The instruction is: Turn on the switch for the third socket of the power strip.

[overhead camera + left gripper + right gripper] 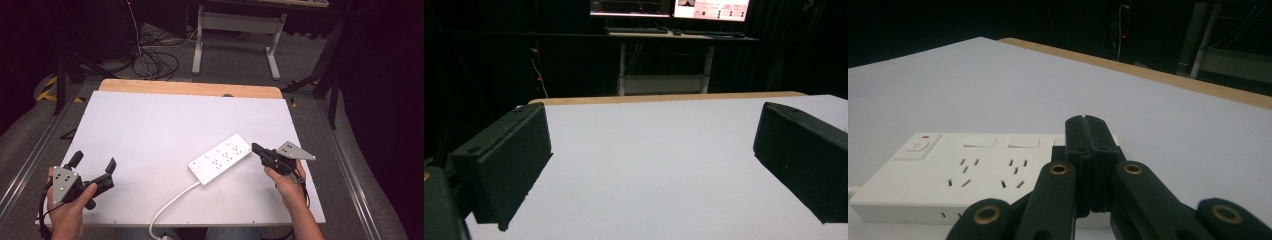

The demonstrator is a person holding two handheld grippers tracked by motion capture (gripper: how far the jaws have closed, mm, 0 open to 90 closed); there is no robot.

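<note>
Work looks barely begun. The power strip [220,158] lies flat on the white table [150,130], right of centre and slanting toward the far right, with its cord [170,205] trailing off the near edge. Nothing is plugged into it, and neither gripper has hold of it.

The right gripper [256,148] sits at the strip's far end with its jaws pressed together, nothing between them; in the right gripper view the tips hang just over that end of the strip [978,170], perhaps touching it, though the angle is too low to be sure. My guess is that a nudge or a press on the strip is the step in hand, so nearly everything is left to do.

The left gripper [95,167] rests well away at the near left corner, jaws wide apart over bare table.

As for writing, none can be read. The strip shows a switch [918,146] with a small red mark beside it, blank white shutters and rows of slots; no brand is legible.
</note>
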